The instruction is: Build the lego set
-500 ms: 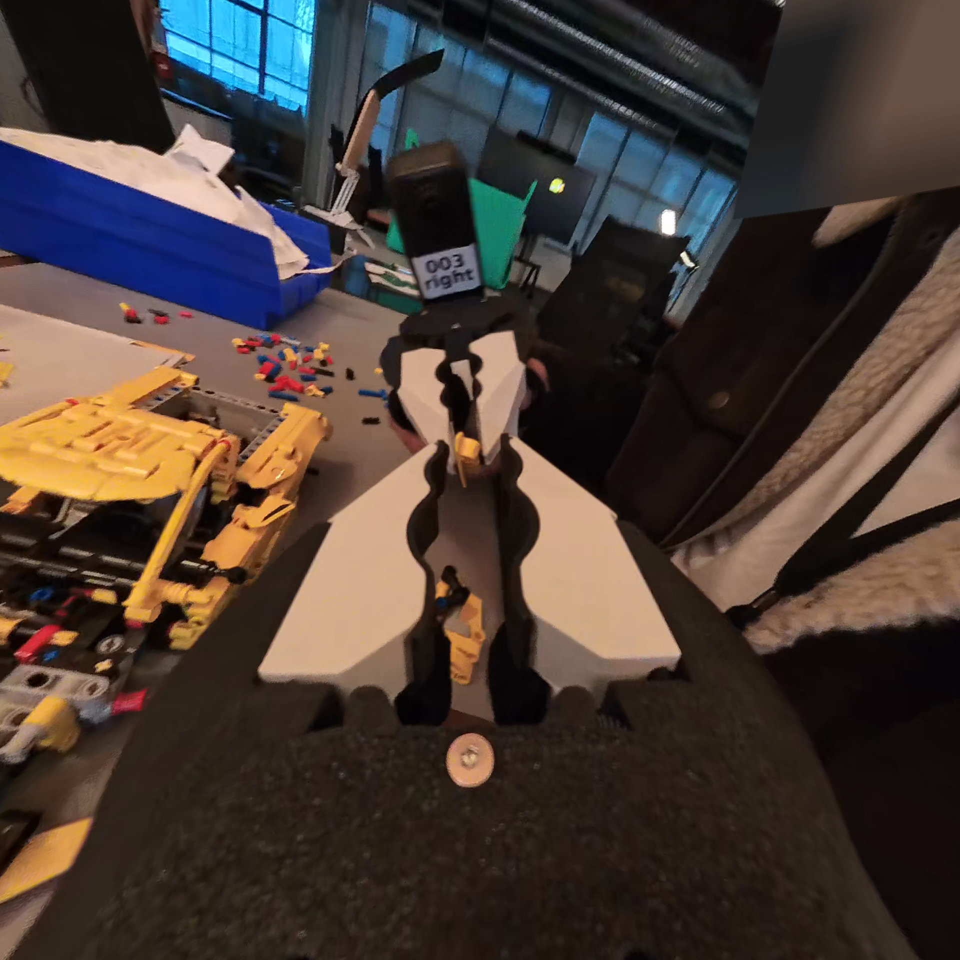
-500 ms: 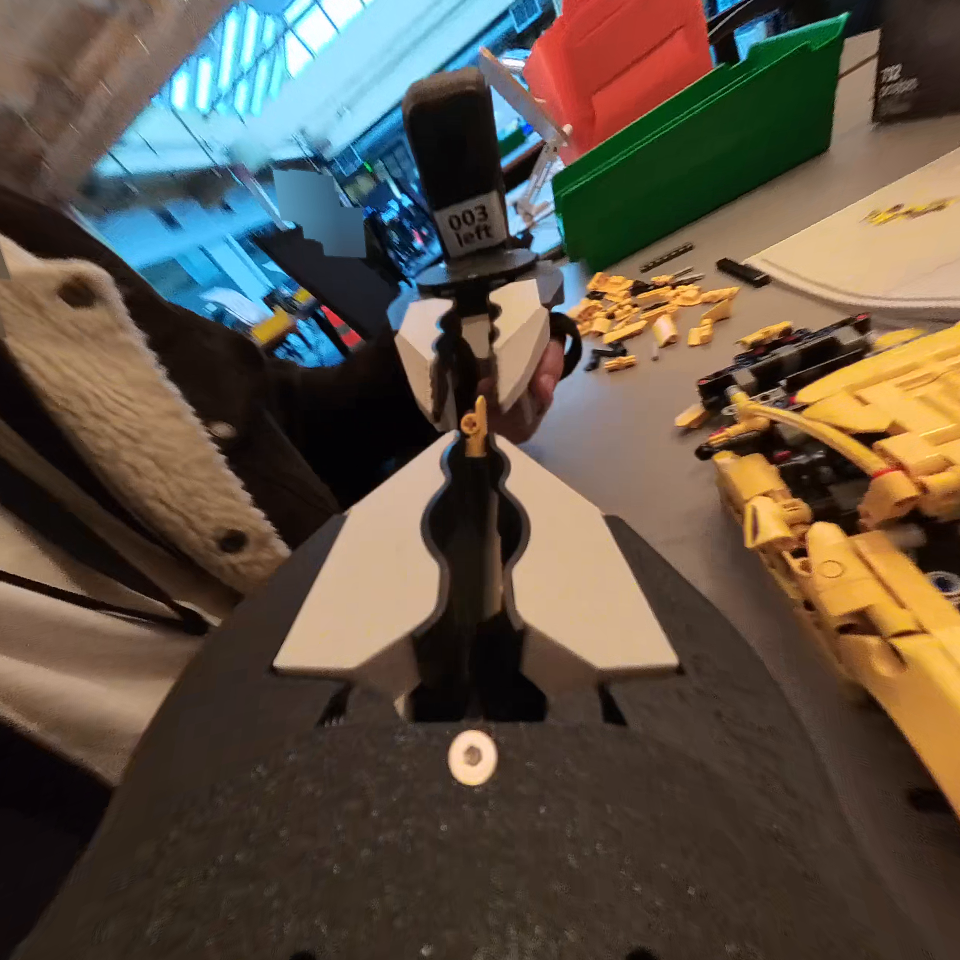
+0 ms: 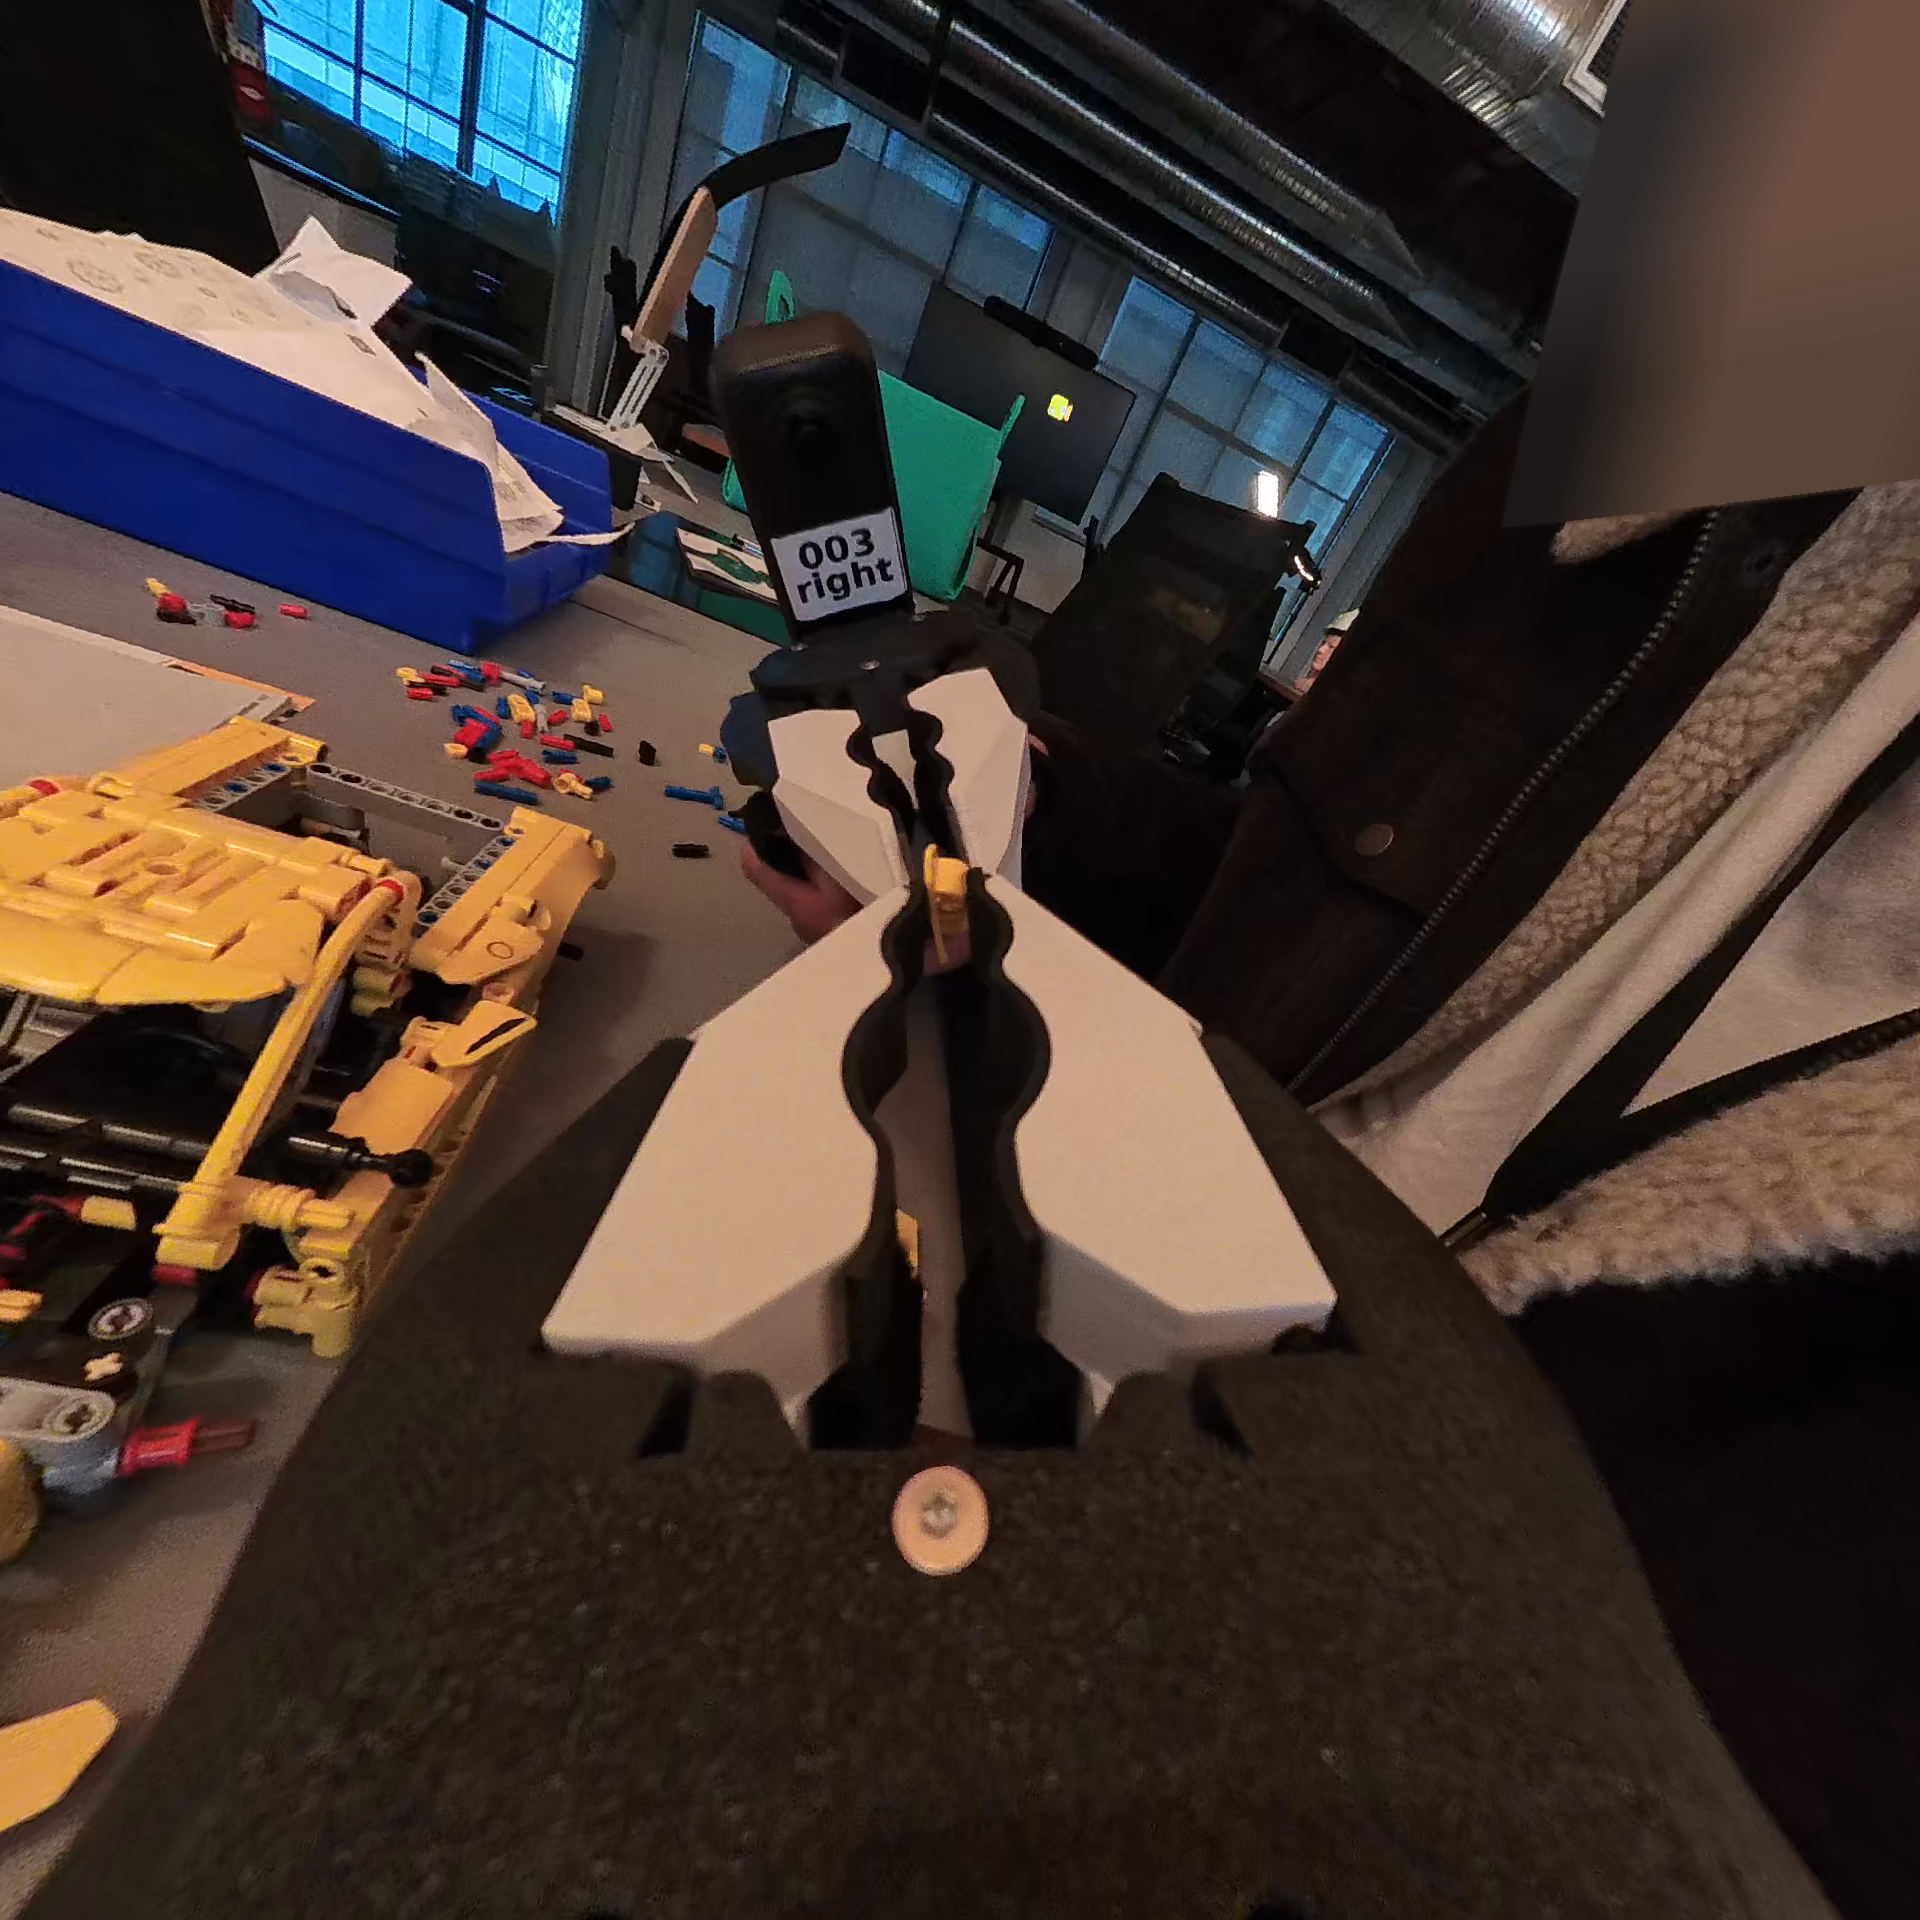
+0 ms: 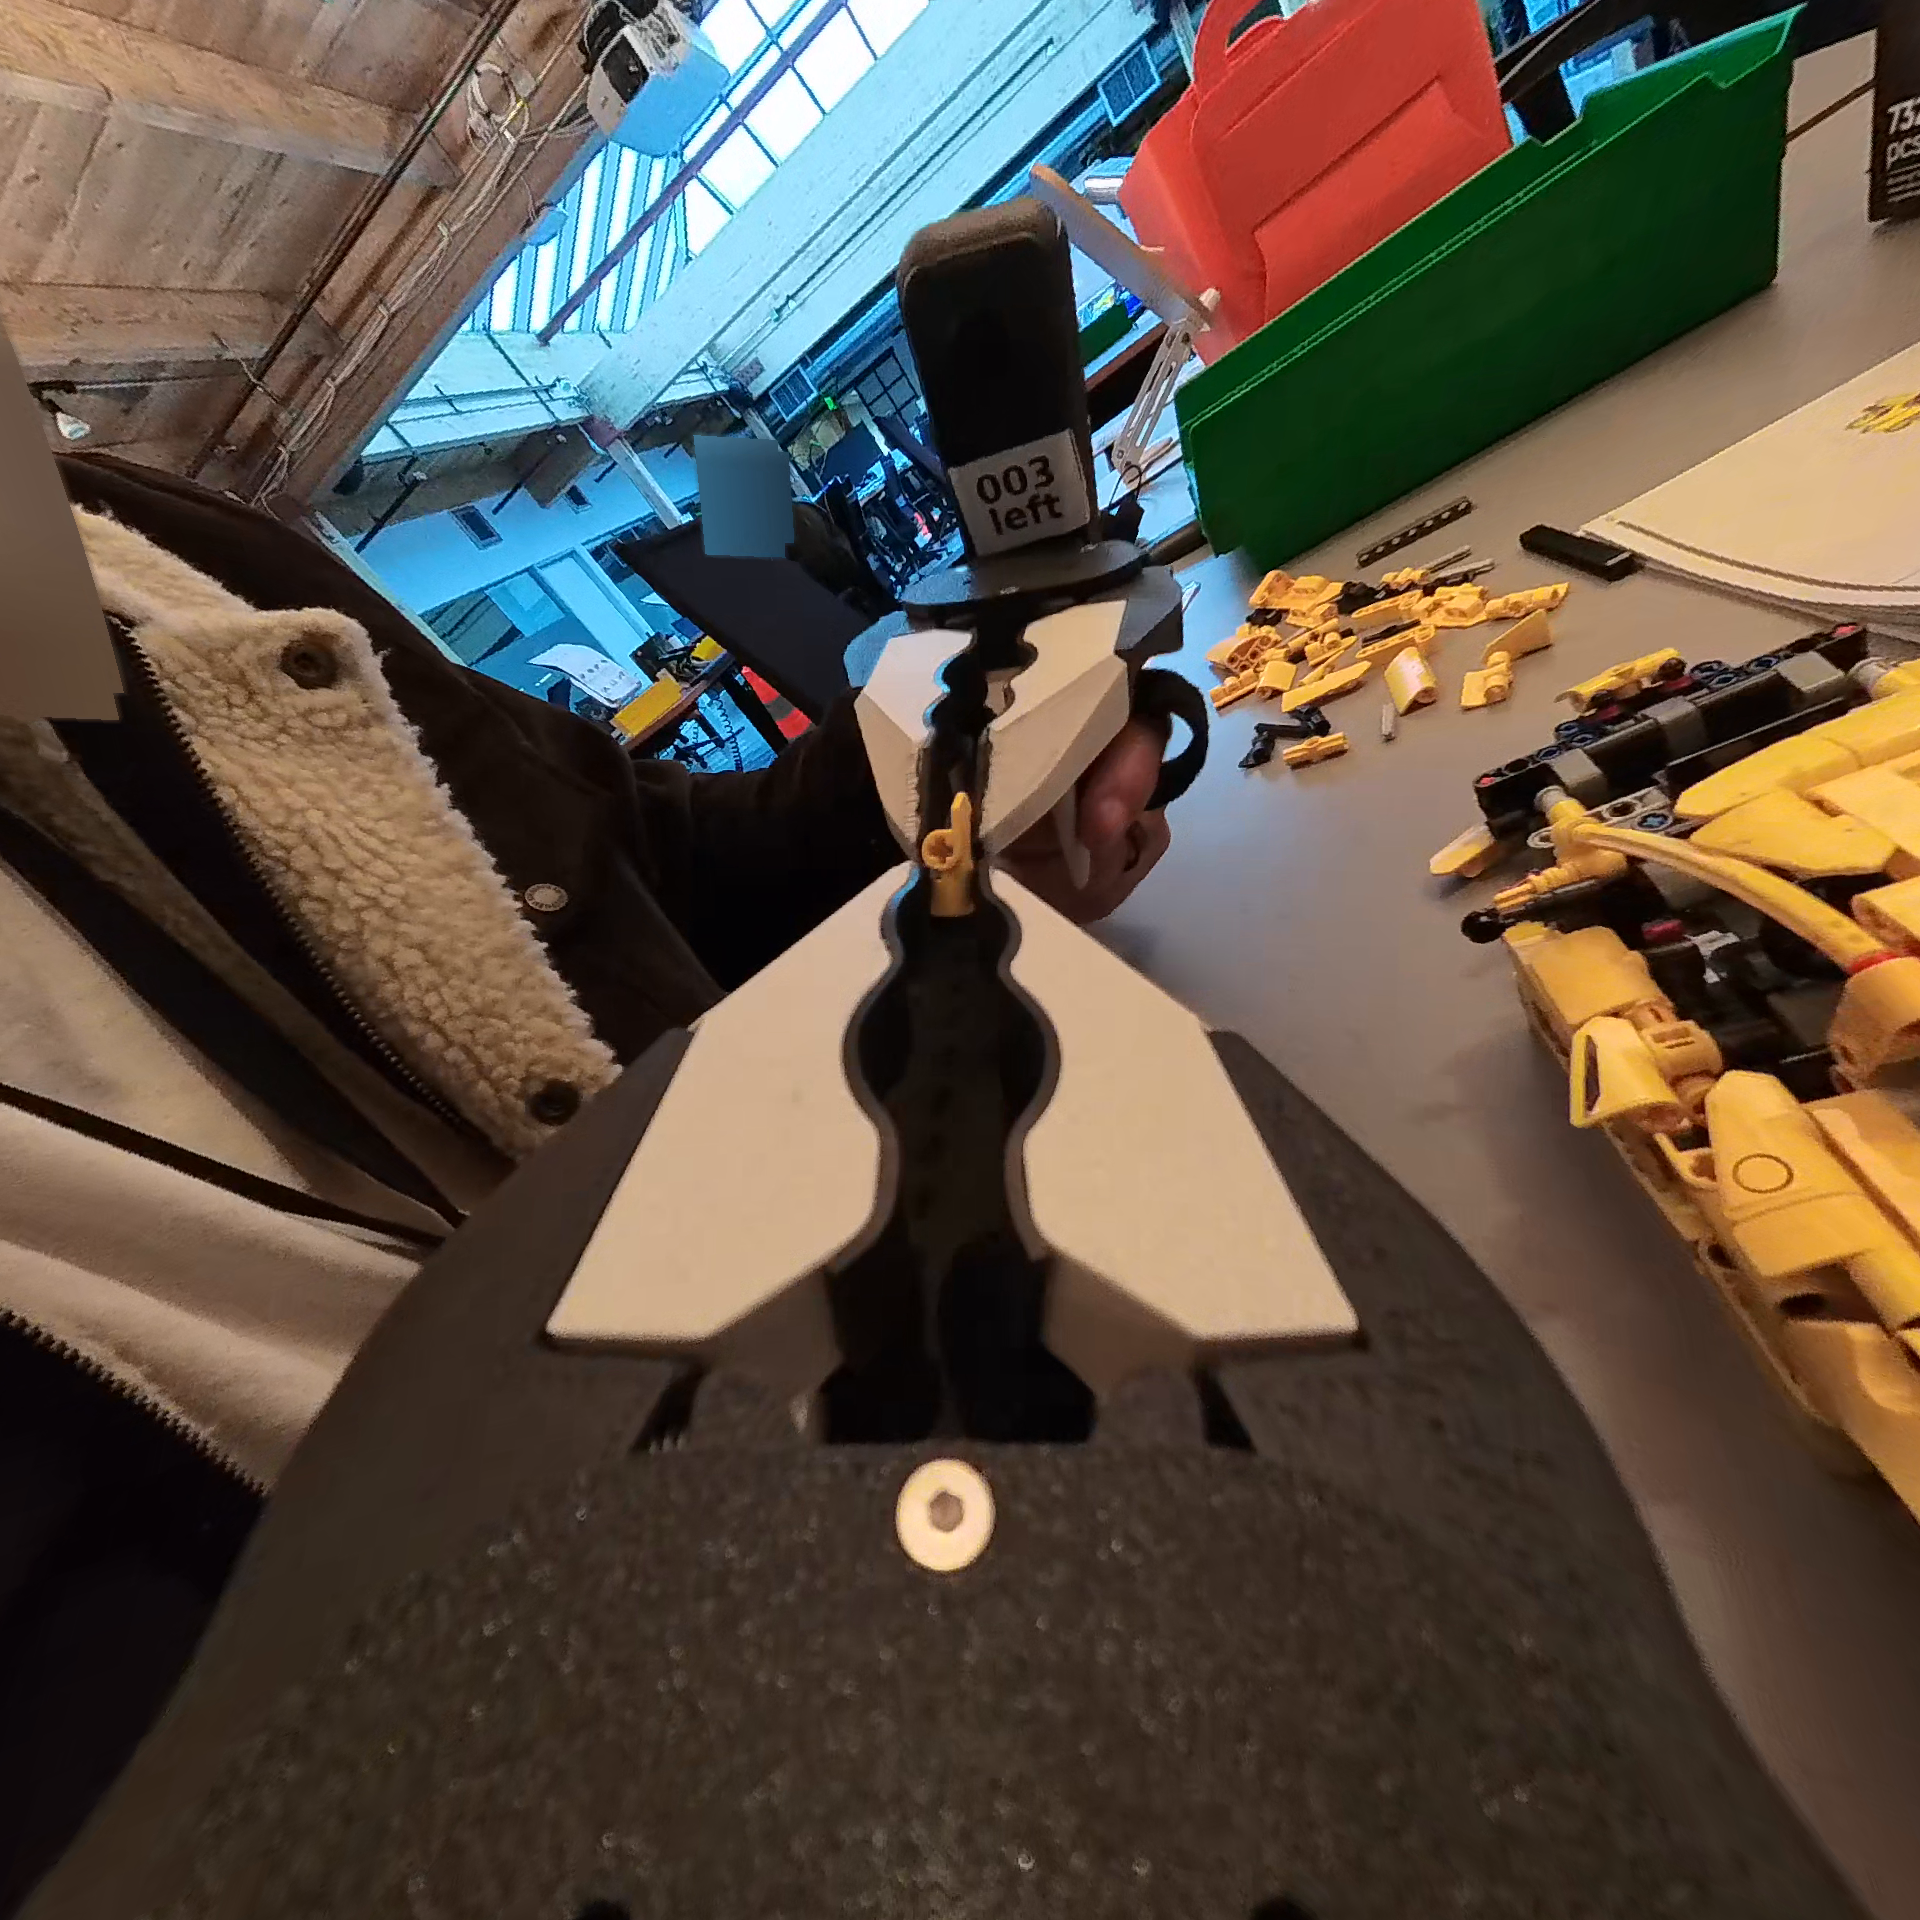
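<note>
Your small yellow piece sits pinched right where the two tools meet tip to tip, in the air over the table edge at about 12 o'clock from the left gripper. Its jaws are closed narrow on the piece. The right gripper is likewise drawn tight on the same piece (so both tools have it at once).

The risk is in that shared hold. If you twist or pull the grippers against each other, the piece could pop free and drop off the table edge or into your jacket. If one side lets go early, before the other has a firm bite, expect the same.

The half-built yellow car lies at 9 o'clock in the left view; swinging carelessly toward it could knock its thin yellow hose. The loose coloured pins lie beyond, at 11 o'clock.
</note>
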Demonstrator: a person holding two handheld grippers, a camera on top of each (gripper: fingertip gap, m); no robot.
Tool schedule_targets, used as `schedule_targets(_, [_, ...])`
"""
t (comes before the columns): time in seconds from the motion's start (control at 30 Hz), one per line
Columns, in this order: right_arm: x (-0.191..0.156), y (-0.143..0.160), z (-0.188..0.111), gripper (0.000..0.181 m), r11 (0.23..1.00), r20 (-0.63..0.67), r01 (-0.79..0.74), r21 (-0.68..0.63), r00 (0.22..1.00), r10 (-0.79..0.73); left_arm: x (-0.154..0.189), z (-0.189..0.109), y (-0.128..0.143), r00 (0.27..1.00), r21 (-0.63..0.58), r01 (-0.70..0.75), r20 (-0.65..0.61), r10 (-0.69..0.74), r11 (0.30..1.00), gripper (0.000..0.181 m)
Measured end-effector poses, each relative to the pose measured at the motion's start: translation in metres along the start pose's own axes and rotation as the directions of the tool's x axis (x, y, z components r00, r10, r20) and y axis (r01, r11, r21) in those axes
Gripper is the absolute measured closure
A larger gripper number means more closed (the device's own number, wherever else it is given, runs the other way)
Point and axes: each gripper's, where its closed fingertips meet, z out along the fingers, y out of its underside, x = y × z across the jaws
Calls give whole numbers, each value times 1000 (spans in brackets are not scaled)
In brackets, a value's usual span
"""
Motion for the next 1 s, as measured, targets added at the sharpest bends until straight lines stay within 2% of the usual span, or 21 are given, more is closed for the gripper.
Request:
schedule_targets(0.07, [2, 0, 1, 174, 1000, -12, 21, 4, 1000, -21, -2, -2, 2, 1000, -16, -19, 12, 19, 1000, 174])
schedule_targets(0.17, [13, 6, -3, 168, 992, -86, 120, -43, 989, -123, -12, -14, 16, 997, -122, -37, 70, 46, 992, 174])
schedule_targets(0.27, [30, 32, -12, 161, 952, -185, 207, -227, 950, -251, -31, -39, 44, 977, -294, -60, 180, 116, 954, 174])
schedule_targets(0.43, [37, 81, -16, 155, 813, -181, 188, -551, 924, -336, -35, -47, 78, 976, -439, -12, 191, 106, 898, 174])
schedule_targets(0.6, [40, 98, -12, 148, 655, -174, 195, -730, 874, -454, -39, -46, 80, 973, -451, -8, 202, 110, 893, 174])
schedule_targets(0.7, [45, 101, -3, 148, 579, -154, 183, -795, 861, -484, -42, -49, 80, 965, -456, -9, 230, 128, 890, 174])
schedule_targets(0.83, [51, 105, 2, 148, 522, -145, 141, -841, 871, -469, -43, -51, 76, 957, -441, -22, 250, 147, 897, 174])
schedule_targets(1.0, [51, 90, 4, 153, 536, -160, 122, -835, 879, -450, -44, -52, 77, 951, -454, -32, 260, 166, 891, 174])
